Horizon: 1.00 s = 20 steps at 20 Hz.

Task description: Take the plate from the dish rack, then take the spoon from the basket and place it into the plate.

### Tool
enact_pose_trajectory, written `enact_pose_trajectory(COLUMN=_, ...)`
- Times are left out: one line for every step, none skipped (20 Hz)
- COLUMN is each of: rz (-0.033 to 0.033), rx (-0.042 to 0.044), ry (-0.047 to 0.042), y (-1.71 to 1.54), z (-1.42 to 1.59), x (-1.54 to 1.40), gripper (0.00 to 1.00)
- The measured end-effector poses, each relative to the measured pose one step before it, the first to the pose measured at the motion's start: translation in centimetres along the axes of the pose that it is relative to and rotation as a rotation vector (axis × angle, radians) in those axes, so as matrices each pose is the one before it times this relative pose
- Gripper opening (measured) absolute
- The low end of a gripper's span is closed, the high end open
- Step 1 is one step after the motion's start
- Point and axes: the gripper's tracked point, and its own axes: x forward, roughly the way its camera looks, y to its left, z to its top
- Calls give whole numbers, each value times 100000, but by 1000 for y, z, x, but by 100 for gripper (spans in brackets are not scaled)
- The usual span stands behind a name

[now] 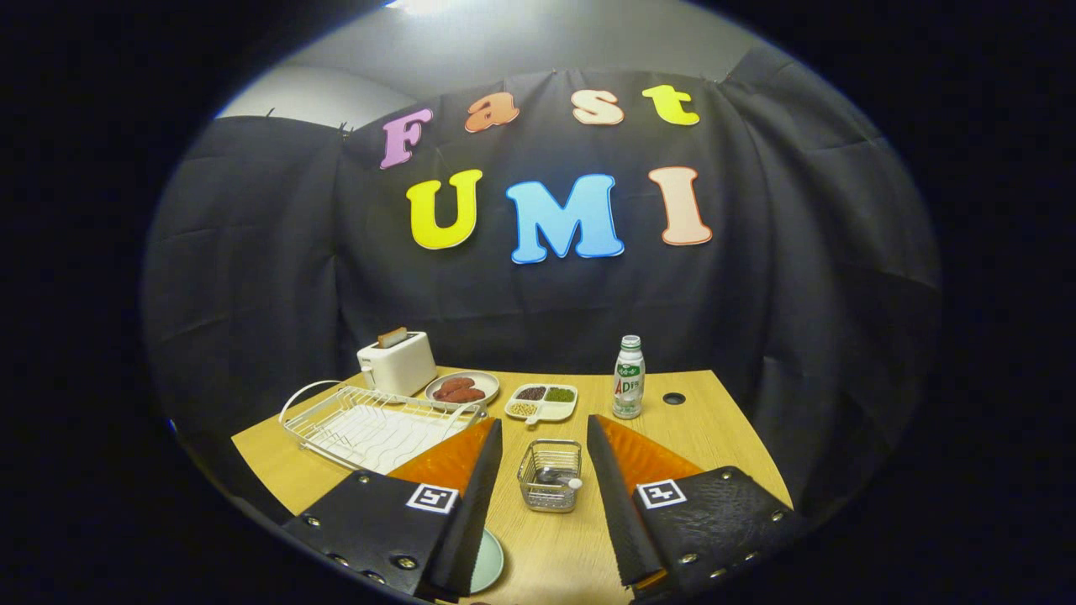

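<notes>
**Hovering gripper frames spoon basket on booth table**

Hanging above the near end of a wooden table (714, 437), the gripper (545, 437) is holding its two fingers spread wide apart, pinching nothing. A small wire basket (550, 476) is sitting on the table in the gap between the fingers, touching neither of them, and the spoon (556, 477) is lying inside it, its bowl showing over the rim.

The plate (489, 561), pale green, is lying flat on the table at 7 o'clock from the basket, close under the left finger, which is covering most of it. The white wire rack (370, 424) is standing at 10 o'clock from the basket, beyond the left finger, with its slots showing bare wire.

Farther back, a white toaster (397, 363) with a slice (392, 337) poking out of its slot is standing at 11 o'clock from the basket, just behind the rack. A dish of sausages (461, 388) is resting beside the toaster, and a divided tray (541, 402) of grains and beans is sitting at 12 o'clock, just beyond the basket. A bottle (628, 377) with a green cap is standing upright at 1 o'clock, beside the tray, and a dark hole (673, 398) in the tabletop is showing just past it.
</notes>
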Motion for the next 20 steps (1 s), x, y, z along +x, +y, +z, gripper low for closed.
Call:
enact_pose_trajectory(rz=404, rx=-496, ry=-2204, y=-242, z=-274, x=142, gripper=63)
enact_pose_trajectory(rz=-5, rx=-688, ry=-1403, y=-240, z=-461, x=295, gripper=63)
enact_pose_trajectory(rz=264, rx=-230, ry=-758, y=-277, z=-800, x=300, gripper=63)
enact_pose_trajectory(rz=415, rx=447, ry=-439, y=-146, z=-1022, x=739, gripper=63)
enact_pose_trajectory(rz=-481, rx=398, ry=-325, y=-236, z=-959, x=451, gripper=63)
enact_pose_trajectory(rz=-1407, rx=81, ry=-496, y=-497, z=-852, x=699, gripper=63)
enact_pose_trajectory(rz=-1746, rx=-393, ry=-887, y=-521, z=-888, x=611, gripper=63)
enact_pose_trajectory(rz=-348, rx=-860, ry=-1320, y=-117, z=-639, x=715, gripper=63)
enact_pose_trajectory(rz=-282, rx=-594, ry=-992, y=5, z=-899, x=690, gripper=63)
enact_pose_trajectory(rz=-278, rx=-156, ry=-656, y=67, z=-703, x=663, gripper=63)
enact_pose_trajectory(rz=156, rx=275, ry=-632, y=119, z=-733, x=598, gripper=63)
enact_pose_trajectory(rz=-288, rx=-124, ry=-685, y=100, z=-524, x=616, gripper=63)
enact_pose_trajectory(rz=-15, rx=-774, ry=-1532, y=-180, z=-391, x=627, gripper=63)
enact_pose_trajectory(rz=-414, rx=-1197, ry=-1580, y=-48, z=-431, x=679, gripper=63)
enact_pose_trajectory(rz=190, rx=-920, ry=-315, y=-48, z=-729, x=671, gripper=57)
enact_pose_trajectory(rz=-189, rx=-558, ry=-32, y=-26, z=-809, x=700, gripper=56)
enact_pose_trajectory(rz=-566, rx=449, ry=-246, y=-225, z=-316, x=275, gripper=56)
enact_pose_trajectory(rz=48, rx=491, ry=-601, y=8, z=-414, x=609, gripper=55)
enact_pose_trajectory(rz=-370, rx=151, ry=-1447, y=-26, z=-10, x=-102, gripper=53)
enact_pose_trajectory(rz=1068, rx=295, ry=-691, y=271, z=199, x=49, gripper=42)
